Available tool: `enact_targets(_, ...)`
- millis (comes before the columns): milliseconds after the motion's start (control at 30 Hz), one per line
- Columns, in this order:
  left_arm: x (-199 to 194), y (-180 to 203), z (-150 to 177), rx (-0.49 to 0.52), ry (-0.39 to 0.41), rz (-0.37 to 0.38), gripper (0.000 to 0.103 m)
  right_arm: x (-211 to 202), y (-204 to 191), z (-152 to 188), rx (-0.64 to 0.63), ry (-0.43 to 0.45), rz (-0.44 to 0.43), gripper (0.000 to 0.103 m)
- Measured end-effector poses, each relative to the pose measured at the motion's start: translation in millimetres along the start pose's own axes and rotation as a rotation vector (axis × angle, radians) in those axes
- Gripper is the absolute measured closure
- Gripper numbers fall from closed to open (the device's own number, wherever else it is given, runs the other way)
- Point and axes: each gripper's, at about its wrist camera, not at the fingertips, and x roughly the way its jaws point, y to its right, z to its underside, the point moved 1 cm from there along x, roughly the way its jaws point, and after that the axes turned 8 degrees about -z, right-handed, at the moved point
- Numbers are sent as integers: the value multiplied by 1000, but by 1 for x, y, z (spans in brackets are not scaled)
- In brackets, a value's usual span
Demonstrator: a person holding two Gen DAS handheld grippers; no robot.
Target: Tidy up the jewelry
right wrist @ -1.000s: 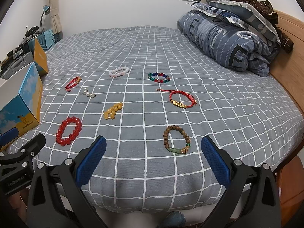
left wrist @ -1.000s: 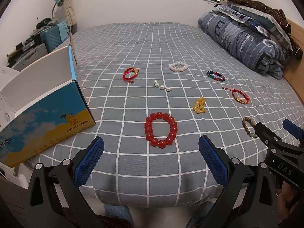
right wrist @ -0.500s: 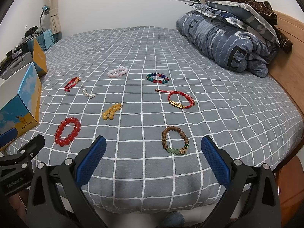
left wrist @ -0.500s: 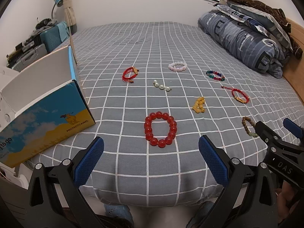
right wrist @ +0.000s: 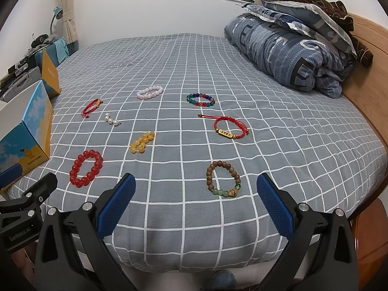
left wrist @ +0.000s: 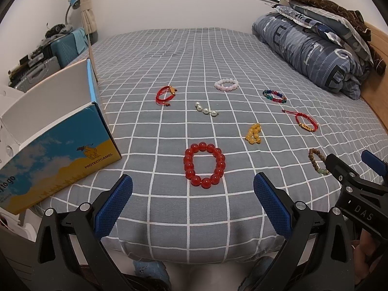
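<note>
Both grippers hover wide at the bed's edge

Ahead of the left gripper [left wrist: 192, 189], jaws spread and holding nothing, the big red glass-bead bracelet [left wrist: 204, 165] lies just beyond its fingertips. Right view: right gripper [right wrist: 196, 190] likewise wide and unloaded; brown wooden-bead bracelet [right wrist: 223, 179] between and just beyond its fingertips.

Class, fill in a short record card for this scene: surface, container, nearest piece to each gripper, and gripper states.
surface: grey checked bed
container: open box, at the bed's left edge
near left gripper: red bead bracelet
near right gripper: brown bead bracelet
grippers: both open, holding nothing
</note>
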Motion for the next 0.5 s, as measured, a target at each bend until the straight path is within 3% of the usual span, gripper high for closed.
enact_targets(500,-1,-1,0,2,1,-4,6,0,0,0,0,0,0,7)
